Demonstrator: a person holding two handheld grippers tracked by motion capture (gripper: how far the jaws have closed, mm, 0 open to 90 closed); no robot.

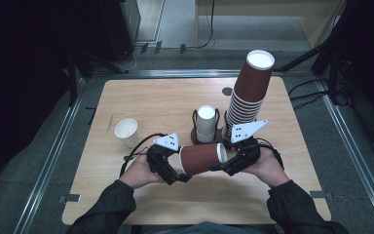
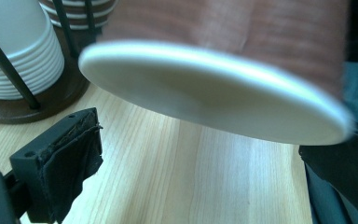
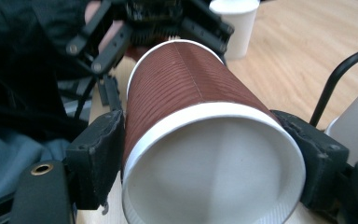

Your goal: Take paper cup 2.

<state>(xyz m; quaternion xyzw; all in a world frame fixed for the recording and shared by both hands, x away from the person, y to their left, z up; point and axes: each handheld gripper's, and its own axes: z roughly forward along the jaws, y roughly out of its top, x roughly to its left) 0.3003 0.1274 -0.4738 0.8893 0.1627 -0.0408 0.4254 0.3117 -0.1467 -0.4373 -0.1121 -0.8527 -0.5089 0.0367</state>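
A person sits at a light wooden table (image 1: 141,102) with a gripper in each hand, and a brown ribbed paper cup (image 1: 203,158) lies on its side in the air between them, near the table's 6 o'clock edge. The right gripper (image 1: 224,165) clamps the cup close to its white rim, one of its fingers (image 3: 98,156) pressed against each side of the wall; in the right gripper view the cup's open mouth faces the camera. The left gripper (image 1: 177,174) sits at the cup's closed base end with its fingers spread wide; in the left gripper view one padded finger (image 2: 70,163) stands clear below the pale round base, not touching it. Behind the cup, toward 12 o'clock, a dark wire holder (image 1: 206,134) carries a short stack of white cups (image 1: 206,122). Just to its right, at about 1 o'clock from the held cup, rises a tall leaning stack of brown cups (image 1: 247,97). A single white cup (image 1: 126,132) stands upright by itself at about 10 o'clock, well apart from the others.
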